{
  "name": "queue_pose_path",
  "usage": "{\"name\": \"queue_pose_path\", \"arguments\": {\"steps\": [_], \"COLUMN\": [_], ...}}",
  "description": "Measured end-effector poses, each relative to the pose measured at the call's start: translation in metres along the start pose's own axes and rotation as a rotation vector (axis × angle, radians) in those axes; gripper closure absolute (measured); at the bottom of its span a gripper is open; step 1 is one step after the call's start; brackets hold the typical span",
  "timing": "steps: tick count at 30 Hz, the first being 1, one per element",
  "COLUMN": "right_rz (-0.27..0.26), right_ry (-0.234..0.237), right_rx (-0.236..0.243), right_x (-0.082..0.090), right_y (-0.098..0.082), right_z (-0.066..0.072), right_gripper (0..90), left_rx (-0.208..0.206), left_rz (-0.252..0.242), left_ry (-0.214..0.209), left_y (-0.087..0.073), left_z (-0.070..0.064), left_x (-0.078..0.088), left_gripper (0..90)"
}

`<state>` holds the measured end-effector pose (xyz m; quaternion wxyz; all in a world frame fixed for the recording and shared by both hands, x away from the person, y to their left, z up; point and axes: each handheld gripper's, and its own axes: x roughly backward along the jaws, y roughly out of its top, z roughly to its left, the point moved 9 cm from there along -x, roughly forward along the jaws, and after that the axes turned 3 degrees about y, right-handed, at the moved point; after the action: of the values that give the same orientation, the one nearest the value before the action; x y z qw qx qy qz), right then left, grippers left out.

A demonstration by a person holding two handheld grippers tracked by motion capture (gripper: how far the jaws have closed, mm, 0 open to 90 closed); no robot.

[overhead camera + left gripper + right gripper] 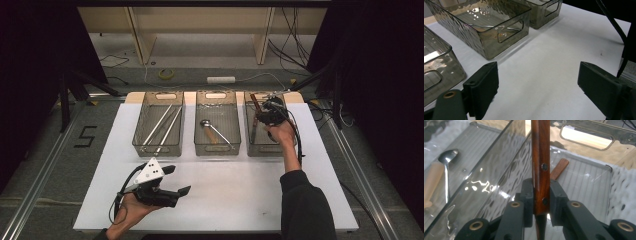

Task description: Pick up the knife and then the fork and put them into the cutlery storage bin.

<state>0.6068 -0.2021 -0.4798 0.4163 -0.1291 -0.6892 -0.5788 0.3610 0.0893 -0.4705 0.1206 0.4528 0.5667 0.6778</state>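
Reddish-brown riveted wooden handle (pixel 541 170) stands upright, clamped between the right gripper (pixel 541 202)'s narrowed jaws, over the rippled smoky plastic bin (pixel 584 182), whose walls lie close on either side. Left gripper (pixel 537 87) gapes wide, empty, over bare white tabletop (pixel 554 57).

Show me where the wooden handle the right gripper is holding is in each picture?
High view: the wooden handle pokes up at the far end of the right bin, above the right gripper.
Right gripper view: it stands upright in the centre, pinched between the jaws.
Left gripper view: I can't find it here.
Shared landmark: the middle bin, which holds the spoon.
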Motion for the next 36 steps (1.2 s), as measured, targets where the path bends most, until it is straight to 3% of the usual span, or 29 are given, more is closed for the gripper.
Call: {"name": "queue_pose_path", "arguments": {"steps": [8,19,29,36], "right_rz": [0.042,0.01,0.0,-0.043], "right_ry": [-0.001,0.023,0.091,0.106], "right_rx": [-0.019,-0.027,-0.079,-0.053], "right_x": [-0.005,0.003,0.012,0.025], "right_y": [-0.006,0.0,-0.001,-0.001], "right_z": [0.0,0.001,0.005,0.017], "right_gripper": [73.5,63.6,44.9,39.7], "left_rx": [0.0,0.005,0.006,0.017], "left_rz": [0.001,-0.003,-0.006,-0.012], "left_ry": [0.0,0.001,0.002,0.003], "left_y": [0.0,0.0,0.001,0.001], "left_z": [0.0,0.0,0.001,0.002], "left_x": [0.0,0.0,0.001,0.001], "left_gripper": [16.4,16.3,16.3,16.3]}}
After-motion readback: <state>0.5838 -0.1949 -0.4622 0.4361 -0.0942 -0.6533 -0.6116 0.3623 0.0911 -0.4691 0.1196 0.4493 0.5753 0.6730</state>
